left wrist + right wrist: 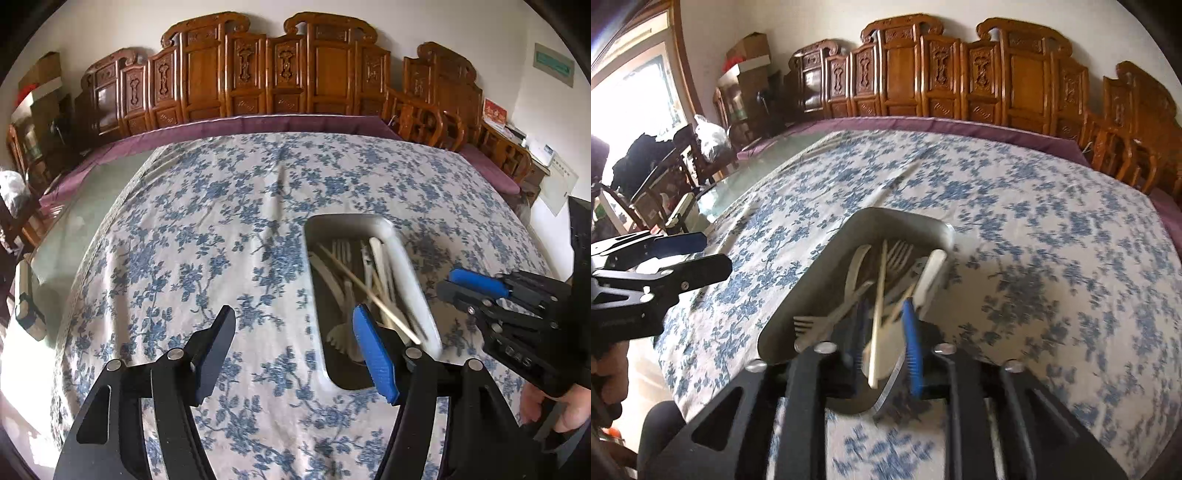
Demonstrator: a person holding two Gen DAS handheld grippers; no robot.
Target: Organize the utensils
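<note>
At the lower left of the left wrist view, the left gripper is hanging wide apart over the blue-flowered tablecloth, gripping nothing; its blue-padded finger is reaching over the near left edge of the metal tray, which is sitting right of centre. Inside the tray, a jumble of pale utensils is lying crosswise, a chopstick running diagonally across the pile. At the right edge, the right gripper is showing in profile, a hand wrapped around its grip. In the right wrist view, that gripper's jaws are standing partly apart at lower centre, directly over the tray's near end; a chopstick is lying between the blurred pads, and whether they are pressing on it cannot be told. Forks and a pale spoon are fanning out beyond. These pieces are likely light, stiff and smooth, apt to slide or snag on one another; the sound hold is probably across a handle's middle, lifting one piece clear at a time.
</note>
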